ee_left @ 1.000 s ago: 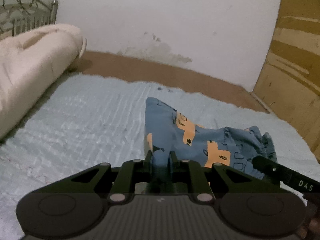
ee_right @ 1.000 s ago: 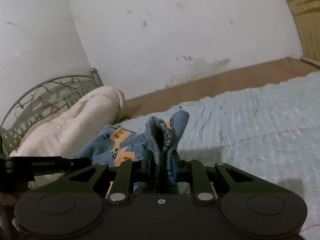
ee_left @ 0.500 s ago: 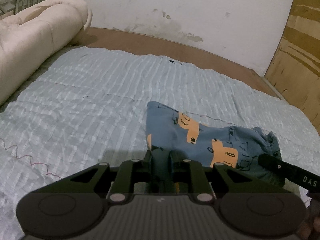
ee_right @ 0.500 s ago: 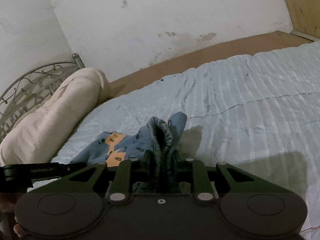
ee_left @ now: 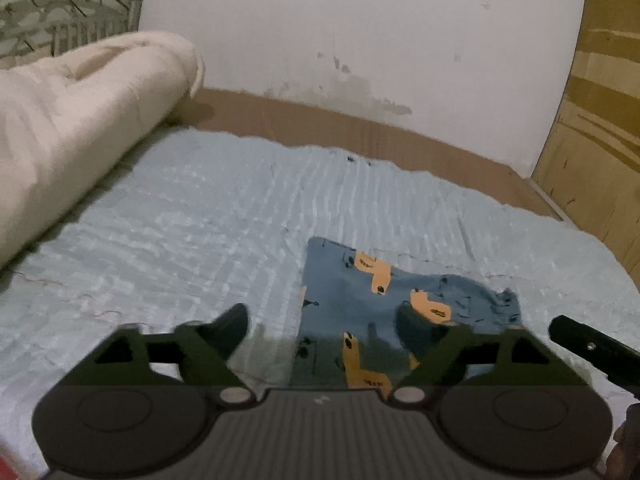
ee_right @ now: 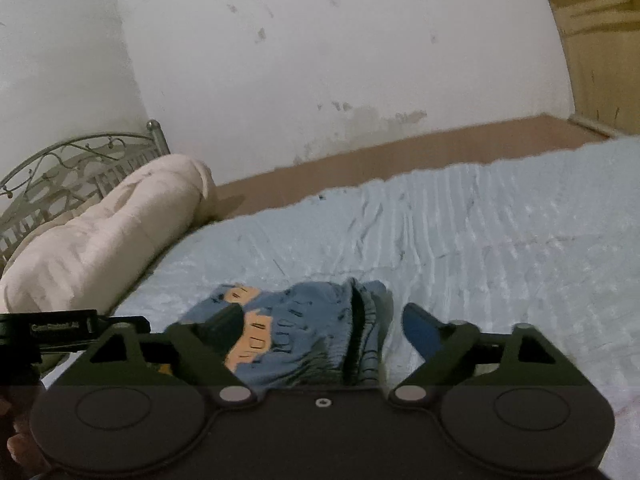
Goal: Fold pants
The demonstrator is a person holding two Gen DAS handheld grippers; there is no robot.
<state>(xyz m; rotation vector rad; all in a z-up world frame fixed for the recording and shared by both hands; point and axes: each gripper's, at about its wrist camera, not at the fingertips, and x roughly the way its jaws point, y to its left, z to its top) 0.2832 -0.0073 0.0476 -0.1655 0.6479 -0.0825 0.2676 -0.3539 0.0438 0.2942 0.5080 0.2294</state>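
Small blue pants (ee_left: 360,300) printed with orange vehicles lie folded on the pale blue bed cover (ee_left: 192,232). My left gripper (ee_left: 324,322) hovers just over their near left part, its jaws opening wide; the cloth lies flat below, untouched by the pads. In the right wrist view the pants (ee_right: 304,320) bunch up at the gathered waistband. My right gripper (ee_right: 320,320) has its jaws opening around that bunch, and neither pad presses on it. The right gripper's dark body (ee_left: 592,348) shows at the left view's right edge.
A rolled cream quilt (ee_left: 72,120) lies along the left side of the bed by a metal headboard (ee_right: 68,160). A brown bed board and stained white wall (ee_left: 360,40) close the far side. A wooden panel (ee_left: 600,140) stands at the right.
Both grippers have let go of the pants and spread wide. The pants, held up before, now rest on the bed cover. Both views dipped toward the bed, then drew back.
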